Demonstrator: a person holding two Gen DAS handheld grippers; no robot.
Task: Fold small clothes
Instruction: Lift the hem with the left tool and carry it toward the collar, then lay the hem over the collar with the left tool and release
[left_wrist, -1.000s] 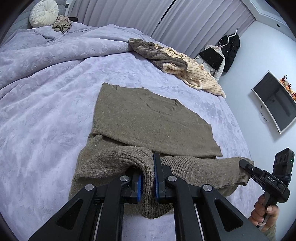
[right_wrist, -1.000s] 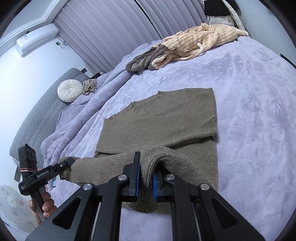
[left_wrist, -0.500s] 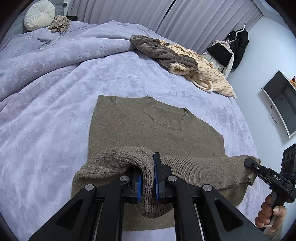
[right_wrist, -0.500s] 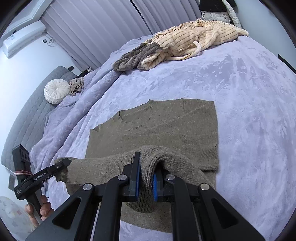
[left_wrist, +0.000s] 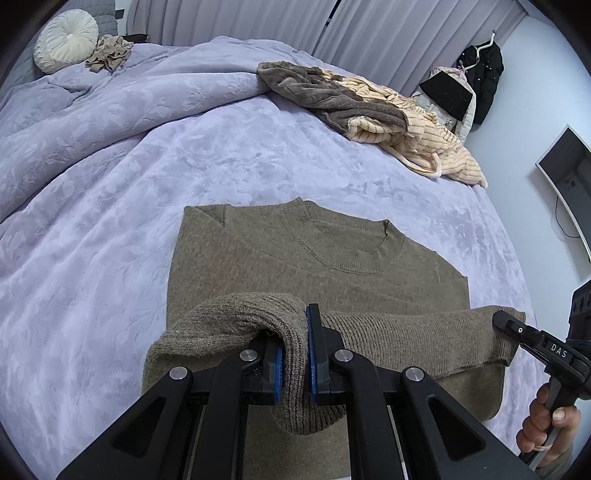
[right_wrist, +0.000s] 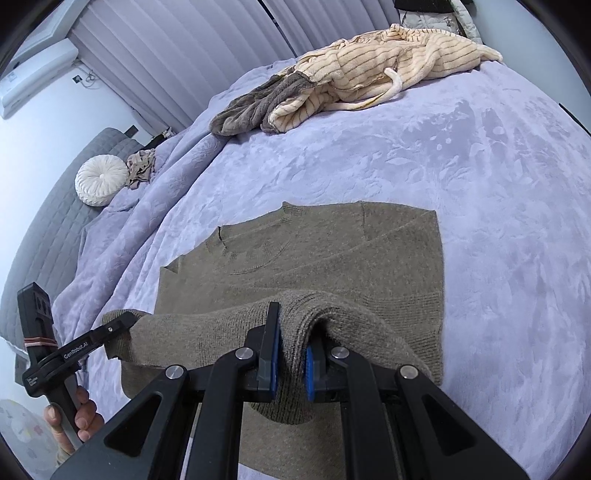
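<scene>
From my remote seat I see, far left, a round white cushion (left_wrist: 66, 38) and a small crumpled beige garment (left_wrist: 110, 52) beside it at the head of the bed (left_wrist: 92, 206), which is covered in a lilac patterned blanket. My left claw (left_wrist: 295, 360) is clamped on a bunched fold of the olive knit sweater's (left_wrist: 314, 254) ribbed hem, with knit squeezed between its 2 blue pads. The sweater lies flat on the bed with its neckline away from me, and the hem stretches as a raised band across its lower part. My right claw (right_wrist: 291, 360) is likewise clamped on the hem near the other corner, a hump of knit arching over its jaws. Further back to the right, a grey fleece piece (left_wrist: 325, 92) and a cream striped garment (left_wrist: 417, 144) lie heaped together.
</scene>
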